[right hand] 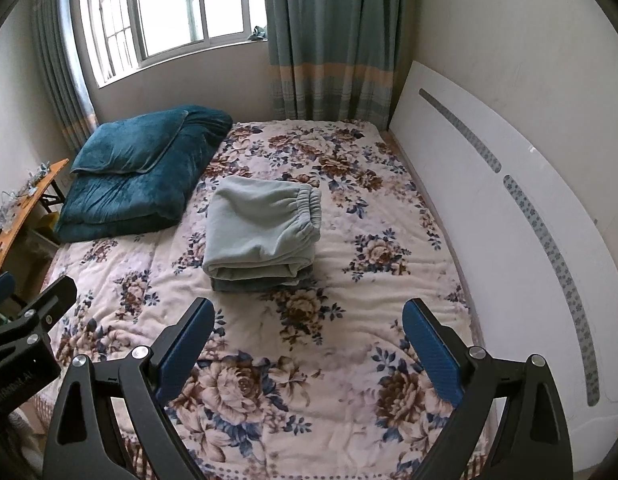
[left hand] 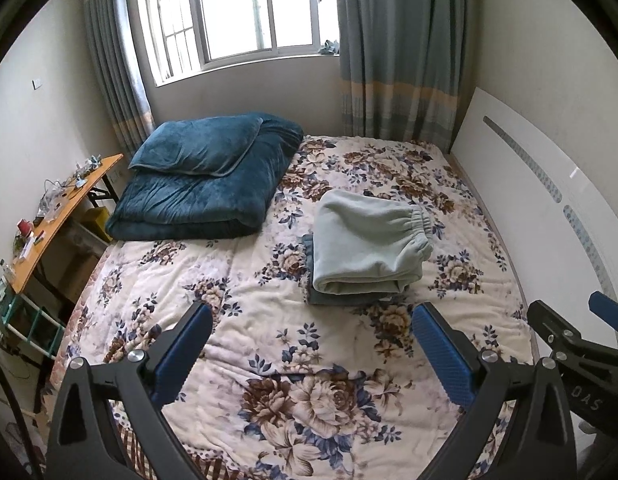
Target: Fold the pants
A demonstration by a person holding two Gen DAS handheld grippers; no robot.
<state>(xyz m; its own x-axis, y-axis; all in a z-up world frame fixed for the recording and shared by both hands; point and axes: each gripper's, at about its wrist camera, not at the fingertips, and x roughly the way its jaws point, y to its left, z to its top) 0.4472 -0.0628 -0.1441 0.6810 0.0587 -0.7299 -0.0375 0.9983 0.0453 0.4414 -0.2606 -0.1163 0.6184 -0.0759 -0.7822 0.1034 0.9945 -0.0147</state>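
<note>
Pale green pants (left hand: 367,244) lie folded in a compact stack on the floral bedspread (left hand: 293,344), elastic waistband at the right; a darker grey-green folded garment (left hand: 337,298) lies under them. The stack also shows in the right wrist view (right hand: 261,232). My left gripper (left hand: 311,320) is open and empty, held above the bed just in front of the stack. My right gripper (right hand: 305,316) is open and empty, also short of the stack. The right gripper's side shows at the right edge of the left wrist view (left hand: 569,328).
A folded teal quilt with a pillow (left hand: 205,176) lies at the bed's far left. A white headboard panel (left hand: 549,200) leans along the right wall. A wooden side table (left hand: 57,216) with small clutter stands left of the bed. Window and curtains behind.
</note>
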